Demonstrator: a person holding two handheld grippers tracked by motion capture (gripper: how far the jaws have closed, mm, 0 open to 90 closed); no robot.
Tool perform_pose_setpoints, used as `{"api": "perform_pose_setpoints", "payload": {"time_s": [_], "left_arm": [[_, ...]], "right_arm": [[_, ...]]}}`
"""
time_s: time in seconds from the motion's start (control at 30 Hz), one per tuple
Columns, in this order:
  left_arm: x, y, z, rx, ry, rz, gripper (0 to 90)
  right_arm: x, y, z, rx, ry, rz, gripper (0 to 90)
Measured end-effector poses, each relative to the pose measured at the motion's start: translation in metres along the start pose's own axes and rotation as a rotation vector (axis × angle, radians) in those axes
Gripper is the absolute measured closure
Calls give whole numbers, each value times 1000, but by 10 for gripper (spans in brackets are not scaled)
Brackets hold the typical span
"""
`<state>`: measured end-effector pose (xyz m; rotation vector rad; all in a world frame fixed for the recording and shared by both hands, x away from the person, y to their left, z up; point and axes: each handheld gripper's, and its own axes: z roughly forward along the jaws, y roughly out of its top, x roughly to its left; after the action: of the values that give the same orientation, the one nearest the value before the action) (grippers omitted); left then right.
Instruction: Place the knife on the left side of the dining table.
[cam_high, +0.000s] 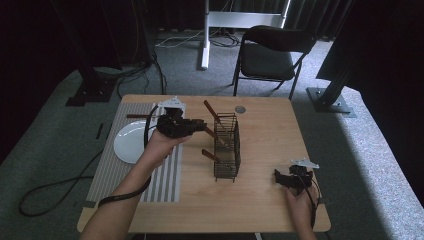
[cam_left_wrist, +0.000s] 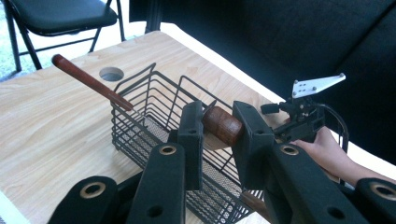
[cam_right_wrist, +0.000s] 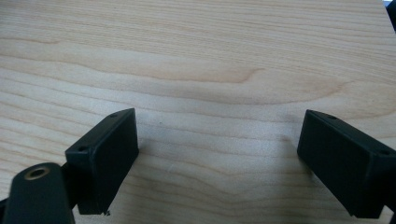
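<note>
Left claw (cam_left_wrist: 219, 128) is gripping a wooden handle (cam_left_wrist: 223, 125) over the wire basket (cam_left_wrist: 140, 119). Right claw (cam_right_wrist: 219, 163) is resting wide open, near-right on the bench (cam_right_wrist: 210, 56).

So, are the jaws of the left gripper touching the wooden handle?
Touching. In the left gripper view, the left gripper has both black jaws pressed against the sides of the wooden handle, with no gap, above the wire basket.

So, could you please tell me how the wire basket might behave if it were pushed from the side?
The wire basket looks tall, narrow and openwork, so probably light and apt to tip. The wooden-handled utensils leaning out could shift.
</note>
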<state>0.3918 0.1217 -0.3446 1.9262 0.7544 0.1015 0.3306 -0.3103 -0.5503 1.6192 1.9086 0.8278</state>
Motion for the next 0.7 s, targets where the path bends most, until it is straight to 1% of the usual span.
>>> {"api": "perform_pose_setpoints", "payload": {"time_s": [0.17, 0.23, 0.27, 0.33, 0.37, 0.4, 0.43, 0.47, 0.6, 0.63, 0.67, 0.7], "left_arm": [[-3, 4, -11, -24, -9, 4, 751], [-5, 5, -16, -44, -5, 15, 751], [-6, 6, -18, -42, -6, 25, 751], [-7, 7, -22, -47, 0, 29, 752], [-8, 7, -23, -45, -2, 26, 751], [-8, 7, -24, -46, 11, 25, 751], [-8, 7, -26, -45, 15, 30, 752], [-8, 6, -28, -49, 11, 26, 751], [-5, 6, -40, -64, 25, 18, 751], [-5, 6, -40, -64, 25, 18, 751], [-3, 5, -48, -76, 29, 12, 751], [-2, 5, -51, -78, 32, 11, 751]], "right_arm": [[0, 0, 0, 0, 0, 0, 118], [0, 0, 0, 1, 0, 0, 118], [0, 0, 0, 1, 0, 0, 118], [0, 0, 0, 1, 0, 1, 118], [0, 0, 0, 1, 0, 0, 118], [0, 0, 0, 1, 0, 0, 118], [0, 0, 0, 1, 0, 1, 118], [0, 0, 0, 1, 0, 0, 118], [0, 0, 0, 1, 0, 1, 118], [0, 0, 0, 1, 0, 1, 118], [0, 0, 0, 1, 0, 1, 118], [0, 0, 0, 1, 0, 1, 118]]}}
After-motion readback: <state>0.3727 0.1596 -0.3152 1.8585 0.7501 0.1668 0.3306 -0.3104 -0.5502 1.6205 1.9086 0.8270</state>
